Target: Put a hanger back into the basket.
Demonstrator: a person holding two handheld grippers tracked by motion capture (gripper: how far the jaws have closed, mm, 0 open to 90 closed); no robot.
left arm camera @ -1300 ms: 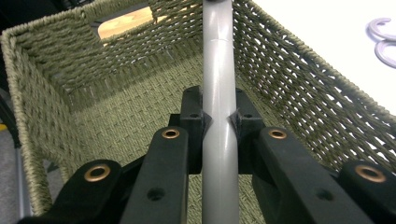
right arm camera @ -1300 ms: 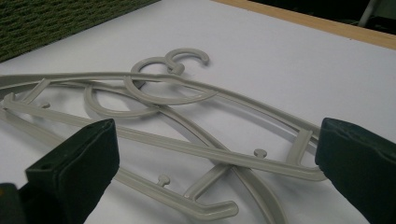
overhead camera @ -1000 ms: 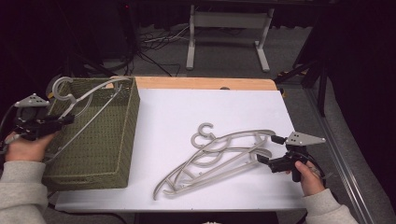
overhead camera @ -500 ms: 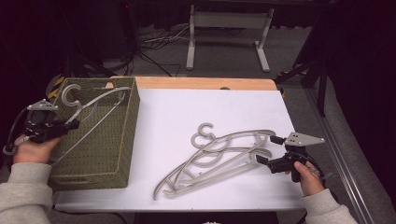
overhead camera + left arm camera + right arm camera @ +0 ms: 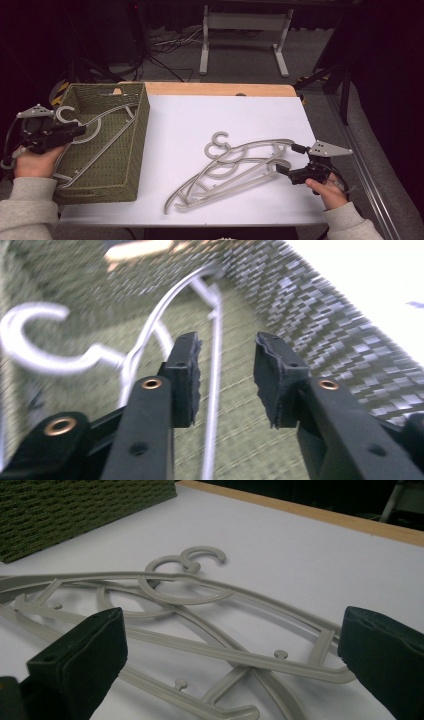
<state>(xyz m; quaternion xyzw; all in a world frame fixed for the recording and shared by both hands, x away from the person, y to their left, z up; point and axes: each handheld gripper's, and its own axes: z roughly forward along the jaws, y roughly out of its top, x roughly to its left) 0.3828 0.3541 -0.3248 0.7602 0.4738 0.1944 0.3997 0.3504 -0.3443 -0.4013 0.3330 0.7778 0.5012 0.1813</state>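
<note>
Two hangers beside woven basket

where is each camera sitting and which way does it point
High view: above the person's side, looking forward and down on the white table; both forearms and hands show.
Left gripper view: rides the left gripper, looking into the green basket at a hanger; its open jaws show.
Right gripper view: rides the right gripper, low over the stacked hangers; wide-open jaws show.
Shared: the high and left gripper views both show the basket's hanger.

left tongs: jaws apart | right tongs: jaws wide apart
</note>
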